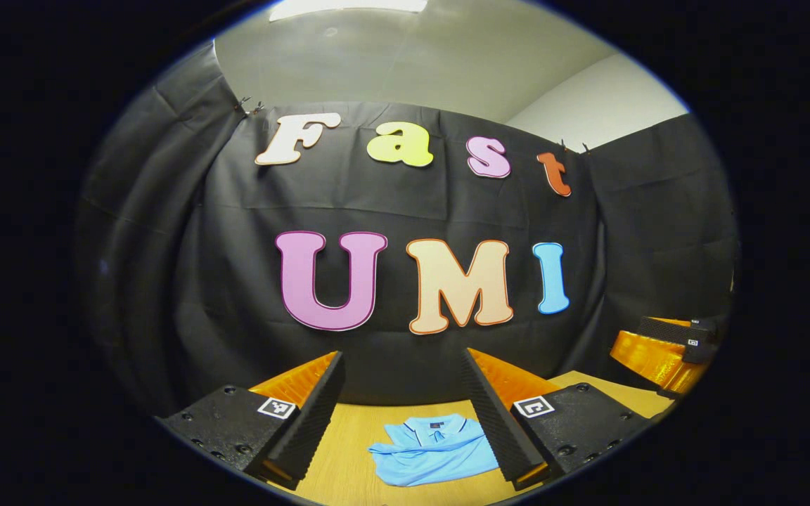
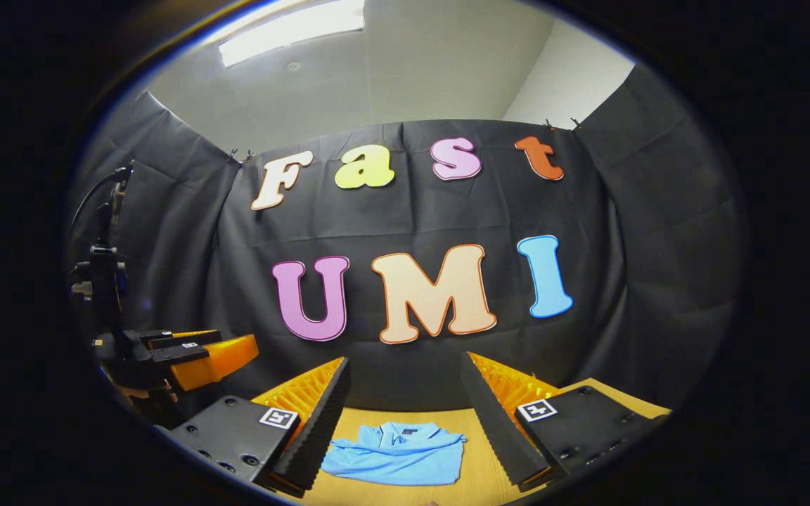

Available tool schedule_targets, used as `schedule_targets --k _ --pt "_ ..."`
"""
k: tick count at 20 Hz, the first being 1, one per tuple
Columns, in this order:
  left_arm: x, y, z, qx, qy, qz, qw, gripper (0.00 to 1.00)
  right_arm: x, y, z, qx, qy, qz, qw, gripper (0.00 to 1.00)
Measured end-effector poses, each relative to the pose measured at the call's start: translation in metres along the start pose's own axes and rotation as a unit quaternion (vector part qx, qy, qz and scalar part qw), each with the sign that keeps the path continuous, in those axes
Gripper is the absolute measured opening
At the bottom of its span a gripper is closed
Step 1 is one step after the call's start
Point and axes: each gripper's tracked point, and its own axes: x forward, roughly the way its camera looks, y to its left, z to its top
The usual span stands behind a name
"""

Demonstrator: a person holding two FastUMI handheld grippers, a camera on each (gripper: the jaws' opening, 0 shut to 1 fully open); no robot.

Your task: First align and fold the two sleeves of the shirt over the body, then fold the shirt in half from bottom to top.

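Plainly, both my grippers hung spread wide with nothing between their fingers — the left gripper (image 1: 401, 414) and the right gripper (image 2: 401, 422) alike, raised above the wooden table (image 1: 349, 436). The blue shirt (image 1: 433, 450) lay folded on that table, collar toward the far black cloth wall (image 1: 405, 204), apart from either pair of fingers. Nothing stood between me and it. In the left gripper view my right finger overlapped the shirt's right edge; in the right gripper view my left finger cut off its left edge — its lower hem was hard to make out.
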Motion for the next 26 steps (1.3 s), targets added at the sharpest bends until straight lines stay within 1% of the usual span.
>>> schedule_targets --k 4,5,17,22,26 --pt "0.001 0.002 0.001 0.0 -0.006 0.006 1.0 0.96 0.0 0.002 0.004 -0.006 -0.006 0.0 1.0 0.94" --pt "0.002 0.003 0.002 0.0 -0.008 0.007 1.0 0.96 0.0 0.002 0.005 -0.006 -0.007 0.0 1.0 0.97" --pt "0.0 0.003 0.004 -0.011 -0.014 0.011 1.0 0.96 -0.008 0.004 0.014 -0.005 -0.015 0.006 1.0 0.97" --pt "-0.012 -0.002 0.009 -0.009 -0.017 0.012 1.0 0.96 -0.01 0.001 0.018 -0.005 -0.018 0.007 1.0 0.97" --pt "-0.01 -0.006 0.01 -0.008 -0.018 0.011 1.0 0.96 -0.01 -0.001 0.02 -0.007 -0.02 0.008 1.0 0.97"
